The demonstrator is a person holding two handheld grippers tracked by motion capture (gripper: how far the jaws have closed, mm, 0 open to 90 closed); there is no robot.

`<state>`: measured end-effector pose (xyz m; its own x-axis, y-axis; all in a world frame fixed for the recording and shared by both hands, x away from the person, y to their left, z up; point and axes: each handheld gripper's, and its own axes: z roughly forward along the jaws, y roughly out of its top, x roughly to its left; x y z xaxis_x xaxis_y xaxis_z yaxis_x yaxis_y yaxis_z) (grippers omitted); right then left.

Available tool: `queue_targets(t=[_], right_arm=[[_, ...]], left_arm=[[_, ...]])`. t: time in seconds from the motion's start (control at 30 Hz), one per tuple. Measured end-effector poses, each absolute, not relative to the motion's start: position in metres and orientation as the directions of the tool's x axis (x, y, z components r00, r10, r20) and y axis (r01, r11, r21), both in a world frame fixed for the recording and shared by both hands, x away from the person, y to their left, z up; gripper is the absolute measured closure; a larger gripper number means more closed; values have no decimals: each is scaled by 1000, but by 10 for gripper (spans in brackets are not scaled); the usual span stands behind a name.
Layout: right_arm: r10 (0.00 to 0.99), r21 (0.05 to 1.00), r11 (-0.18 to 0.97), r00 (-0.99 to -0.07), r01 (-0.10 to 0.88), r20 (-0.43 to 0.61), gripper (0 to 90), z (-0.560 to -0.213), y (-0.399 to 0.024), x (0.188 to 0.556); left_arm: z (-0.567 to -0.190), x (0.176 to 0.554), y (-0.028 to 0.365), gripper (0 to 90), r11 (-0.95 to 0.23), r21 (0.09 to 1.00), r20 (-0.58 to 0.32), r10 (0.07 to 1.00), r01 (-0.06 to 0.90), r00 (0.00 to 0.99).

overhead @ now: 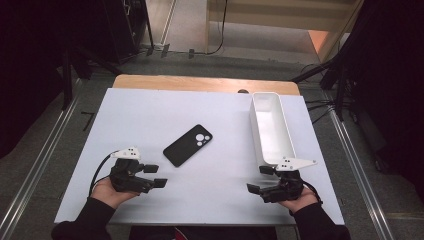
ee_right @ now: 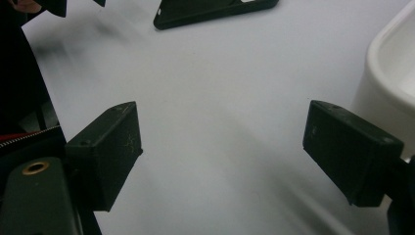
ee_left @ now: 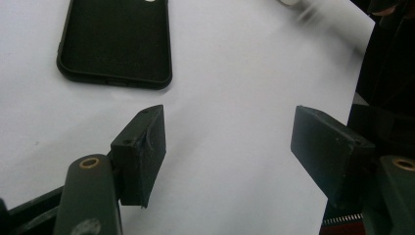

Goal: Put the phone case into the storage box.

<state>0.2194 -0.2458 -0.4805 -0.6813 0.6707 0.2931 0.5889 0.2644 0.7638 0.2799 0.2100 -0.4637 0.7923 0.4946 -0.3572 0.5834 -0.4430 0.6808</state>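
A black phone (overhead: 188, 145) lies camera side up on the white table top (overhead: 150, 110), near its middle. My left gripper (overhead: 156, 175) rests low at the front left, pointing right, just short of the phone's near end. Its jaws stand open with bare table between them (ee_left: 230, 142), and the phone (ee_left: 117, 41) lies ahead to the left. My right gripper (overhead: 259, 179) sits at the front right, pointing left. It is open over bare table (ee_right: 222, 142), with the phone's end (ee_right: 210, 11) far ahead.
A long white bin (overhead: 270, 127) stands along the right side of the table, its near end just above my right gripper; its rounded corner (ee_right: 391, 63) is beside the right jaw. A wooden strip (overhead: 200, 82) edges the far side. Dark stands and rails flank the table.
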Motion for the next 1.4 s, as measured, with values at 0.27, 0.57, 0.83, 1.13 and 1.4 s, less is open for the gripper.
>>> queue_targets(t=[0.27,0.57,0.83,1.13,1.4], right_arm=[[669,766,261,-682,588,295,128,-480,-246,219],[669,763,262,-681,591,298,128,-480,-246,219],[667,764,263,-683,589,297,128,-481,-246,219],[667,762,266,-684,590,297,128,-481,-246,220],[667,762,265,-683,591,297,128,-481,-246,219]], left_arm=[[-460,286,211,287,-425,693,-351,507,582,788],[-457,300,212,287,-408,689,-353,533,599,769],[-456,312,210,286,-400,691,-340,556,602,759],[-454,326,203,258,-407,693,-331,555,596,764],[-450,338,195,0,-400,688,-328,573,606,751]])
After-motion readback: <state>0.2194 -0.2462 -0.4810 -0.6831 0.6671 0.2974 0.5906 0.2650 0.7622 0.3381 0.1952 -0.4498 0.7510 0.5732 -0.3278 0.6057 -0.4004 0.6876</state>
